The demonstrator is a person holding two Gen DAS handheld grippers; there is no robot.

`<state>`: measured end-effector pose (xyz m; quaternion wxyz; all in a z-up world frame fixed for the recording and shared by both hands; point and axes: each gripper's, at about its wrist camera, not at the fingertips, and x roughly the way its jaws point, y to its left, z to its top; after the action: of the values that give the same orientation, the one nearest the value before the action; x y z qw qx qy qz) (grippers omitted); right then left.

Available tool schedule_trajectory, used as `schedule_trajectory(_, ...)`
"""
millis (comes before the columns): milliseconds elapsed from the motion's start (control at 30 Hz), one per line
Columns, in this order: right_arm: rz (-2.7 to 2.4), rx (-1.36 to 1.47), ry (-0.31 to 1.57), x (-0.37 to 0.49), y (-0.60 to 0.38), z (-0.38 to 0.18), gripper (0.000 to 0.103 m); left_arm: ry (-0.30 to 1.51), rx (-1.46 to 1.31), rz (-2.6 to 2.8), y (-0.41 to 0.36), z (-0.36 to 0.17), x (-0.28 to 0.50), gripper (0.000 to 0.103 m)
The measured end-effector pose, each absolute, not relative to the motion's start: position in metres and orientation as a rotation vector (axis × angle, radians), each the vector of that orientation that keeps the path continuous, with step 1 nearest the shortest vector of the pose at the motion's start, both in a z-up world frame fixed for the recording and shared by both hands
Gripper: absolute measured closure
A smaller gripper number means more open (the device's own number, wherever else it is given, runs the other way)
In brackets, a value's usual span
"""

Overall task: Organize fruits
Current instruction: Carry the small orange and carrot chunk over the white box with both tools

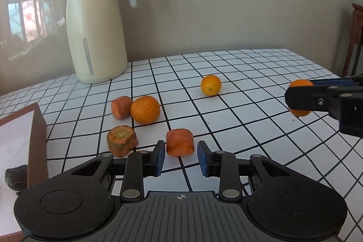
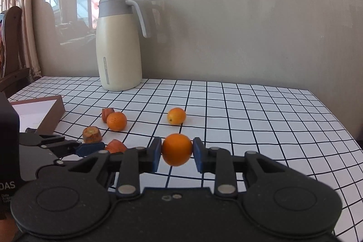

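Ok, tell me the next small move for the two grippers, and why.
Probably carry the orange toward the brown box: the right gripper has its jaws shut on it, lifted off the checked cloth. The left gripper is nearly closed with a carrot chunk at its tips; whether it grips is unclear.

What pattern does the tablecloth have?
The tablecloth is white with a grid of thin black lines, clearest in the right wrist view.
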<state>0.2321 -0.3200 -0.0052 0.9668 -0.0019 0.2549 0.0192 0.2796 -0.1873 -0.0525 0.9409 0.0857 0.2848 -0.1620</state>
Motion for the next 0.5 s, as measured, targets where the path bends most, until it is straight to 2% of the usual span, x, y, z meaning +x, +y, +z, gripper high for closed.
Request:
schedule_trajectory(233, 0.037, 0.004, 0.565, 0.236, -0.326, -0.015, 0.082, 0.591, 0.208, -0.329, -0.194, -0.054, 0.29, 0.074)
schedule_trajectory(500, 0.08, -0.007, 0.517, 0.225, -0.304, -0.001, 0.082, 0.488, 0.228, -0.333, -0.169, -0.018, 0.238, 0.074)
